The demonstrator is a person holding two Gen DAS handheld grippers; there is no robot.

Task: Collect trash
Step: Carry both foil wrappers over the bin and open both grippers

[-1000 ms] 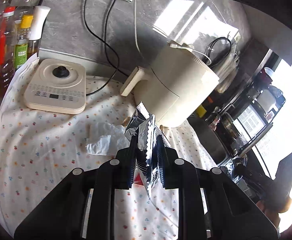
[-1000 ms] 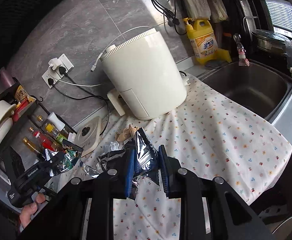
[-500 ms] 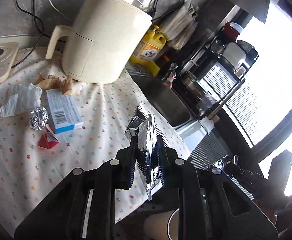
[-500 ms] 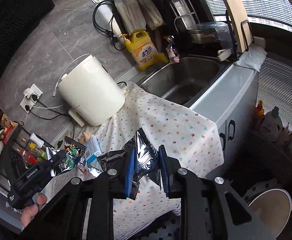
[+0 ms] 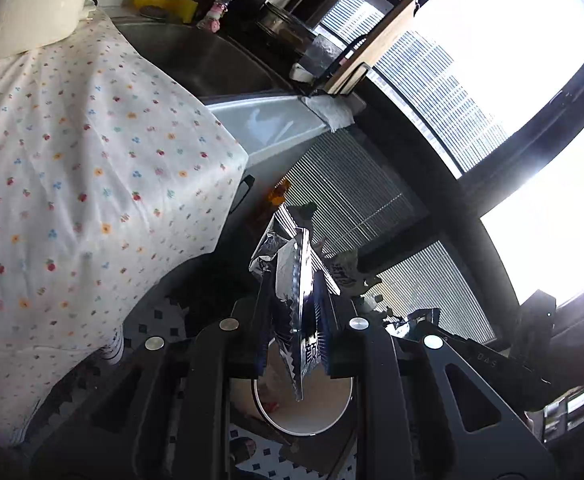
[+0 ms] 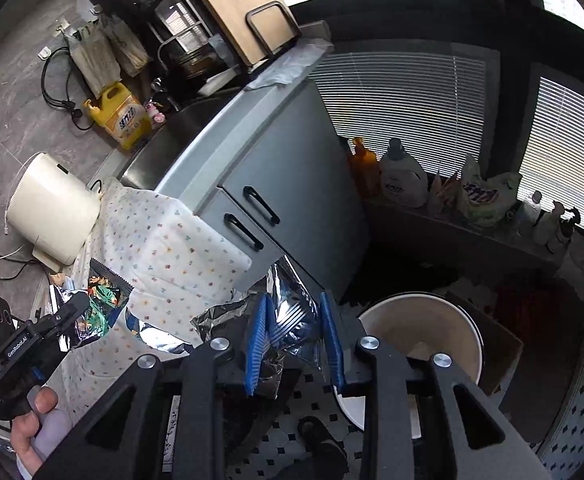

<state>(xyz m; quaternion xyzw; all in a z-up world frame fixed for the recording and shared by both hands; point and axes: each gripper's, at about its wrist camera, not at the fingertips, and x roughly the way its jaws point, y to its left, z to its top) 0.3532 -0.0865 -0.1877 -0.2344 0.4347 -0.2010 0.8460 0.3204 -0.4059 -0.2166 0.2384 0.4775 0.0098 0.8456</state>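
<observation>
While the left gripper (image 5: 296,344) clamps a foil snack wrapper (image 5: 292,280) in its fingers above the white bin (image 5: 304,408) at 6 o'clock, the right gripper (image 6: 294,344) has its fingers opening around a crumpled silver bag (image 6: 287,312), bin (image 6: 424,332) at 3 o'clock, floral tabletop cloth (image 6: 171,256) at 10 o'clock.
</observation>
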